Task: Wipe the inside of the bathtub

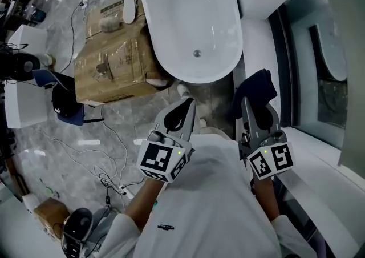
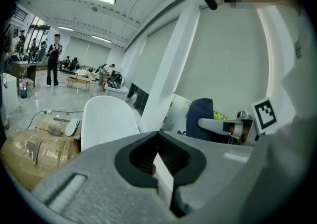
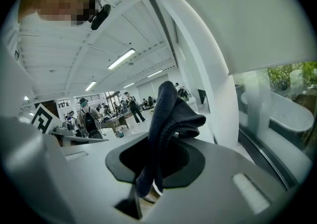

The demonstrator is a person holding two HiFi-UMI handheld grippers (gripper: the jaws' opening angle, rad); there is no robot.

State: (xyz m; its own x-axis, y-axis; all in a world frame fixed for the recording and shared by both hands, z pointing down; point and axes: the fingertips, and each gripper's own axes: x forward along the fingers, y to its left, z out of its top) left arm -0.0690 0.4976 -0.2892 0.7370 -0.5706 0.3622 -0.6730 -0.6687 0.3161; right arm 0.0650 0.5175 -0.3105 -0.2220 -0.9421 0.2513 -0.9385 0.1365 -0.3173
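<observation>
A white, glossy, oval bathtub [image 1: 171, 17] is recorded standing on the grey veined marble floor [image 1: 142, 120], ahead of both tools; its smooth basin is bare and a small round metal drain [image 1: 197, 53] is set near its closer end. A brown cardboard box [image 1: 111, 65], wrapped in clear tape, is noted on the floor just beside the tub's left wall. Thin white cables [image 1: 108, 177] are seen trailing over the floor toward its near-left part. The left tool [image 1: 187, 104] is held above the floor short of the tub's near rim; in the left gripper view its grey jaws are seen brought together with their dark ribbed pads facing each other, and nothing is gripped. The right tool [image 1: 254, 108] is held near the tub's near-right end, clear of its rim, and is clenched on a dark blue cloth [image 3: 166, 119] of soft, fleecy texture, which is pinched low between the pads and folds over above them in a limp bunch. A cube with square black-and-white markers is carried on each tool. Glass panelling [image 1: 325, 51] is noted along the floor's right edge.
</observation>
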